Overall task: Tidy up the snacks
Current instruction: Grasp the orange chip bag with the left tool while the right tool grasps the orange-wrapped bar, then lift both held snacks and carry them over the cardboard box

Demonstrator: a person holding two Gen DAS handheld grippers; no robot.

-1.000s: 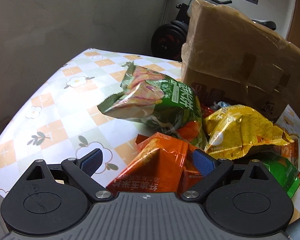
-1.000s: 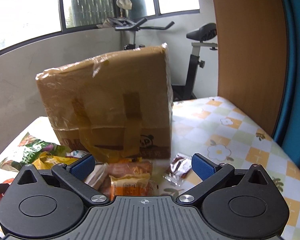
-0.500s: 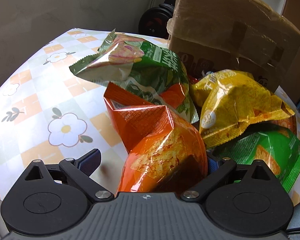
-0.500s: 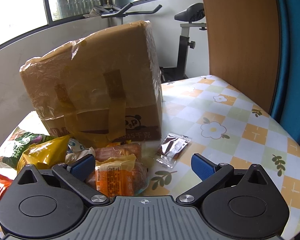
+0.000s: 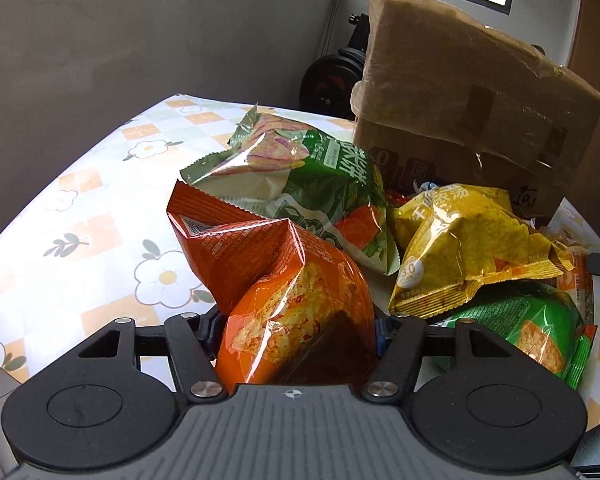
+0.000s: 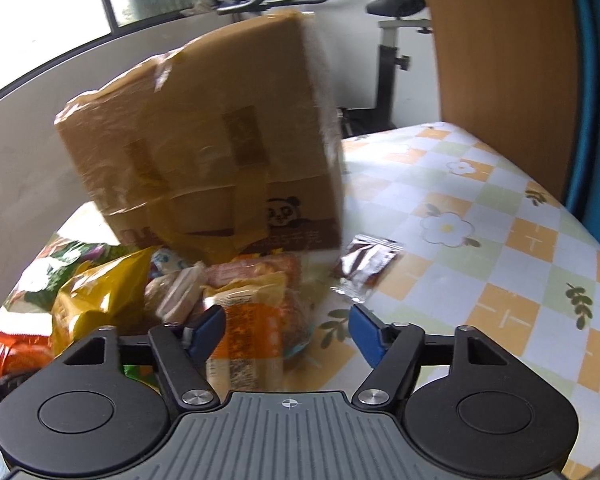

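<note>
The left gripper (image 5: 298,330) is closing its jaws, and the orange snack bag (image 5: 284,292) sits between them with both pads against its sides. Just beyond lie a green bag (image 5: 316,188) and a yellow bag (image 5: 468,248), with the taped cardboard box (image 5: 472,112) behind. The right gripper (image 6: 286,334) is also closing, narrowing around a yellow-orange wrapped snack (image 6: 252,332) not yet pinched on its right side. A small brown sachet (image 6: 366,260) rests on the flowered counter (image 6: 500,240).
</note>
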